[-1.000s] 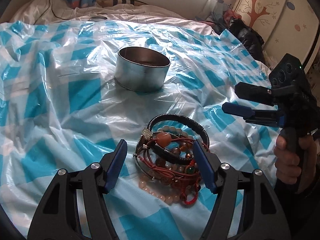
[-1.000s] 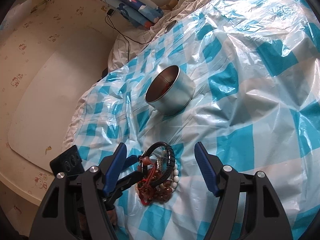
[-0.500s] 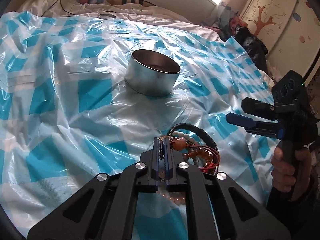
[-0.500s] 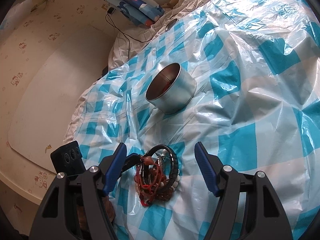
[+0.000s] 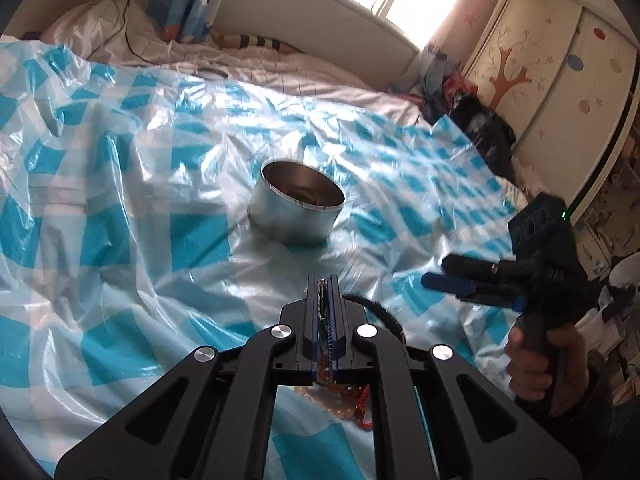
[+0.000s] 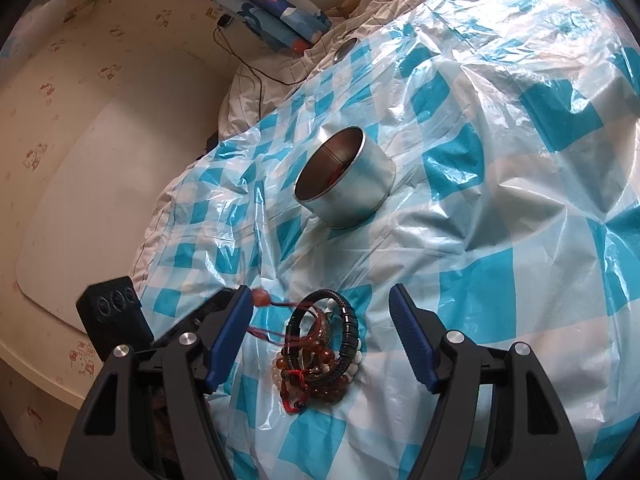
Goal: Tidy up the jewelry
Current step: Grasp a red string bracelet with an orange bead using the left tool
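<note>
A tangle of bead and cord bracelets (image 6: 320, 352) lies on the blue-checked plastic sheet (image 6: 480, 280). My left gripper (image 5: 326, 282) is shut on a red-cord bracelet with an orange bead (image 6: 260, 294) and holds it a little above the heap. Its cord still stretches down into the heap. In the left wrist view my own fingers hide most of the heap; only a black bracelet (image 5: 384, 312) and some beads (image 5: 348, 398) show. My right gripper (image 6: 320, 292) is open, just short of the heap, pads touching nothing. A round metal tin (image 5: 288, 224) (image 6: 352, 200) stands upright farther back.
The sheet covers a bed and is wrinkled throughout. A folded blue cloth (image 6: 276, 20) and a black cable (image 6: 256, 76) lie at the bed's head. A painted wardrobe (image 5: 560, 60) and a dark bag (image 5: 484, 128) stand on the right. A hand (image 5: 528, 360) holds the right gripper (image 5: 436, 271).
My left gripper closed on a strand in the heap and rose, drawing the orange bead and red cord up and out to the side. The right gripper stayed put.
</note>
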Demonstrator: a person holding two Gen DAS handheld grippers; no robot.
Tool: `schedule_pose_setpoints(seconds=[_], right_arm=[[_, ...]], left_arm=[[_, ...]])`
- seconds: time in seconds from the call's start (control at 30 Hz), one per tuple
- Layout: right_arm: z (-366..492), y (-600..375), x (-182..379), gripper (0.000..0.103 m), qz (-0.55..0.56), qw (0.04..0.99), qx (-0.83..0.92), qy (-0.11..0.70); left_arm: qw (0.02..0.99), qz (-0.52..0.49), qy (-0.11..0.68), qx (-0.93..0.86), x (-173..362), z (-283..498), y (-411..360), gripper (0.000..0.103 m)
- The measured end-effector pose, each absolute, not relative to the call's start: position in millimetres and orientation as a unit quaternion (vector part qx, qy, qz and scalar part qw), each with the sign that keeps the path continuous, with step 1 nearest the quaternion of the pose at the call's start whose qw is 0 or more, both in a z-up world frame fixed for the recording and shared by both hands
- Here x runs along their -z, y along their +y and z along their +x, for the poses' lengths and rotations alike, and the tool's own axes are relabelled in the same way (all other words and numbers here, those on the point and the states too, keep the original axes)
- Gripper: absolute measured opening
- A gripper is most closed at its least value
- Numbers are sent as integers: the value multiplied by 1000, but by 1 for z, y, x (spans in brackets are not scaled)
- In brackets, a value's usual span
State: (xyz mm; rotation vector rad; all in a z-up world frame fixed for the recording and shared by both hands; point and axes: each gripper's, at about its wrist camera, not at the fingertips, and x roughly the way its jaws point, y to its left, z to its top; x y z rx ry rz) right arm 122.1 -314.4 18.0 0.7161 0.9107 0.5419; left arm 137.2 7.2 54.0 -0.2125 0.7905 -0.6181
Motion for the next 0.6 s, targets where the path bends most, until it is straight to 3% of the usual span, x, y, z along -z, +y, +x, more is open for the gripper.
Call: schedule_pose_setpoints(seconds=[0.47,0.53,0.6], right_arm=[[78,-217,-46,66,-5,852,-335,402],[78,-210,-38,46,-20,841,-346,416],[77,-205,-32,33,-33,836,-349,422]], left_arm=[[885,-135,352,274,-69,142,36,3],[885,-137,352,272,-69,142,38,3],[886,-139,351,269,-69,142,40,3]])
